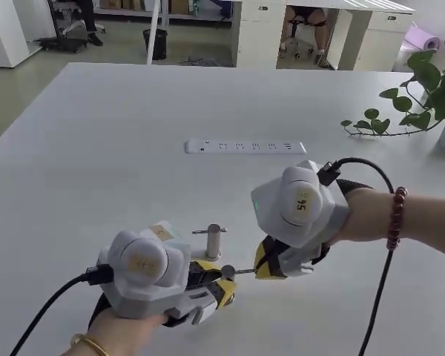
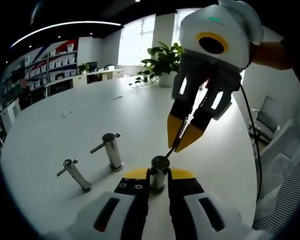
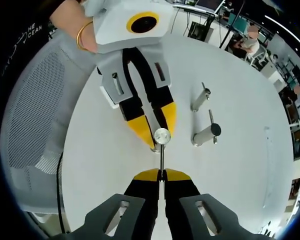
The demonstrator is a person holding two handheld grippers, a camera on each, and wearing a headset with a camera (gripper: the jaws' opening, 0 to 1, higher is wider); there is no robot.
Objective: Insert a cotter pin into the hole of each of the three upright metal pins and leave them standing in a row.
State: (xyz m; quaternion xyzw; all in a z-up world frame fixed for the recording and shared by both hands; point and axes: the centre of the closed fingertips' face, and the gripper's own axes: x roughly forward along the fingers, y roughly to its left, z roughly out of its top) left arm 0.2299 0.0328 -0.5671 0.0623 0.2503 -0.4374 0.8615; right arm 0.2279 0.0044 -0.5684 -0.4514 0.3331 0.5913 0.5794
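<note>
My left gripper [image 2: 159, 176] is shut on the shaft of an upright metal pin [image 2: 159, 165] that stands on the white table [image 1: 96, 148]. My right gripper [image 3: 161, 175] is shut on a thin cotter pin [image 3: 161, 157], whose tip touches the side of that metal pin's head [image 3: 162, 135]. Two more metal pins [image 2: 111, 150] [image 2: 76, 172] stand to the left, each with a cotter pin through its top. In the head view, the left gripper [image 1: 224, 282] and right gripper [image 1: 261, 268] meet tip to tip, with one finished pin [image 1: 213, 241] just behind them.
A white power strip [image 1: 245, 147] lies across the middle of the table. A potted plant [image 1: 423, 89] trails over the far right edge. Desks and chairs stand beyond the table's far edge. A cable [image 1: 382, 282] hangs from the right gripper.
</note>
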